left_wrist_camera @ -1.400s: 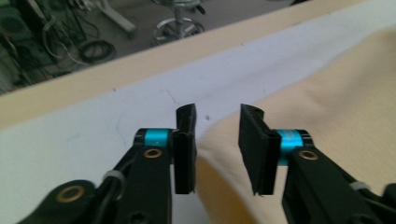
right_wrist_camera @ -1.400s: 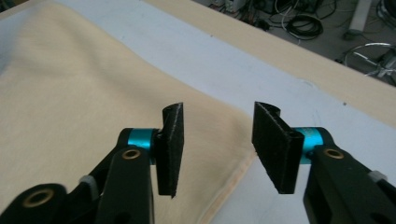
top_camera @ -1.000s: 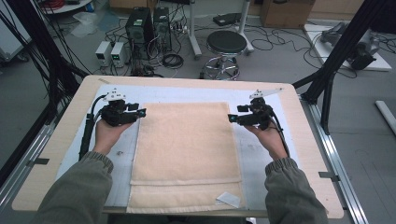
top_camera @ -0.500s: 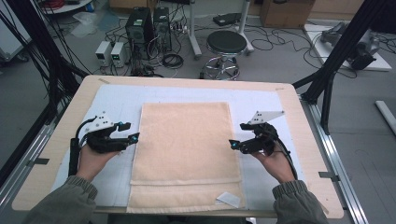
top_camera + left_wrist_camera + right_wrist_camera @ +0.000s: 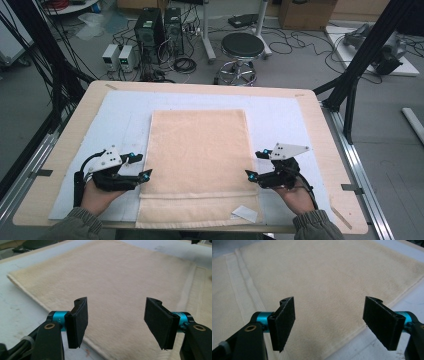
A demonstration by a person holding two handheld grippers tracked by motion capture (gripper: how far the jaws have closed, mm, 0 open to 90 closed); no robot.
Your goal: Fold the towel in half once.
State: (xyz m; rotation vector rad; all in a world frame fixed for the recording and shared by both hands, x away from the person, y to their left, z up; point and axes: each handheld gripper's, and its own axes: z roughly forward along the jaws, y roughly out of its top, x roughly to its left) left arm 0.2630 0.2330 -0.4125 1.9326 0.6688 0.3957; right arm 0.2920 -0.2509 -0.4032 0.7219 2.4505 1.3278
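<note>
A beige towel (image 5: pixel 200 160) lies flat on a white sheet (image 5: pixel 290 125), with a banded hem and a lower layer showing at its near end. My left gripper (image 5: pixel 141 166) sits at the towel's left edge near the front, jaws open. In the left gripper view the towel (image 5: pixel 120 282) spreads beyond the open left gripper (image 5: pixel 116 325), nothing between the pads. My right gripper (image 5: pixel 254 165) stands open at the towel's right edge. In the right gripper view the right gripper (image 5: pixel 337 325) hovers open over the towel (image 5: pixel 332 277) and its edge.
A small white tag (image 5: pixel 245 213) lies at the towel's near right corner. The wooden table (image 5: pixel 90 95) ends just behind the hands. A stool (image 5: pixel 242 47), computer boxes (image 5: pixel 160 30) and cables stand on the floor beyond the far edge.
Both hands have drawn back from the towel's far corners along its sides to the near part of the table. The towel has kept its place.
</note>
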